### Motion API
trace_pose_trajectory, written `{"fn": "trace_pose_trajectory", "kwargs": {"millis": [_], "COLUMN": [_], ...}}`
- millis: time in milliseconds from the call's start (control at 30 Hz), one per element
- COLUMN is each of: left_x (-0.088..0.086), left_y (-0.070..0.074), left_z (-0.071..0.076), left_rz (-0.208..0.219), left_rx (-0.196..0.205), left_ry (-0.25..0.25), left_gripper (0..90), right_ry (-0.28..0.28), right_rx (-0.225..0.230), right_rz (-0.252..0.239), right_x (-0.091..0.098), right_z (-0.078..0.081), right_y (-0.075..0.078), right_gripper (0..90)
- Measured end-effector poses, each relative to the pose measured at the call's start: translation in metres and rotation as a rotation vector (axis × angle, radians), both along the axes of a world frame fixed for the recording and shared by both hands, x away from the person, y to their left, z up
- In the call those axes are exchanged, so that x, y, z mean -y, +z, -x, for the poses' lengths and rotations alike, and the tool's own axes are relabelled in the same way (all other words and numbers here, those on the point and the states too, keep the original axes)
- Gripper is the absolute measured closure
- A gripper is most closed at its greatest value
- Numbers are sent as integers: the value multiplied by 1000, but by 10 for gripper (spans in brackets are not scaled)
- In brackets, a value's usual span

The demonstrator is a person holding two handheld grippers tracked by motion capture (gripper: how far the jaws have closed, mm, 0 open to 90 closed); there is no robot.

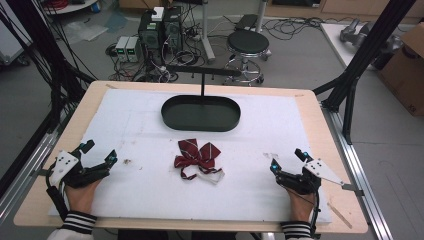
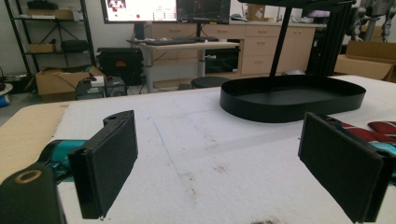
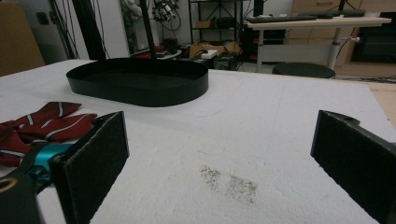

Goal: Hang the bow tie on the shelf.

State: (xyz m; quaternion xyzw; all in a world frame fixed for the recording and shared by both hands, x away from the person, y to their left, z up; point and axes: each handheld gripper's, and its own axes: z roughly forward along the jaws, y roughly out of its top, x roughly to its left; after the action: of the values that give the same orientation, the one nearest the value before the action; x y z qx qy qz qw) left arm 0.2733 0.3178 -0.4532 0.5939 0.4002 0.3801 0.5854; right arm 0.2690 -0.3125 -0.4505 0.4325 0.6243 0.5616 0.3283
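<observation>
A lab, plainly. The counter (image 1: 40,200) sits inside a black frame (image 1: 367,47) rig, and just beyond its far edge computer towers (image 1: 160,30) stand in a tangle of cables (image 1: 300,25) beside a stool (image 1: 248,45). Farther behind, a desk (image 2: 187,46) carries monitors (image 2: 166,10), with shelves (image 2: 46,42) and cardboard boxes (image 2: 56,84) alongside.
</observation>
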Motion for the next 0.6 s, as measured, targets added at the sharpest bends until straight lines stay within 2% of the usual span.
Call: {"fn": "trace_pose_trajectory", "kwargs": {"millis": [233,400,533,600], "left_x": [0,-1,-1,0], "left_y": [0,1,0,1], "left_z": [-1,-3,-1,-1], "left_rz": [0,3,0,-7], "left_rx": [-6,-34,-12,-15], "left_ry": [2,-7,-14,-21], "left_gripper": [123,123,123,123], "right_ry": [1,-4,-8,-8], "right_rx": [2,2,4,2], "right_rz": [-3,0,0,0], "right_x": [1,0,0,0], "right_z": [0,0,0,0], "right_y": [0,0,0,0], "right_gripper": [31,31,31,32]}}
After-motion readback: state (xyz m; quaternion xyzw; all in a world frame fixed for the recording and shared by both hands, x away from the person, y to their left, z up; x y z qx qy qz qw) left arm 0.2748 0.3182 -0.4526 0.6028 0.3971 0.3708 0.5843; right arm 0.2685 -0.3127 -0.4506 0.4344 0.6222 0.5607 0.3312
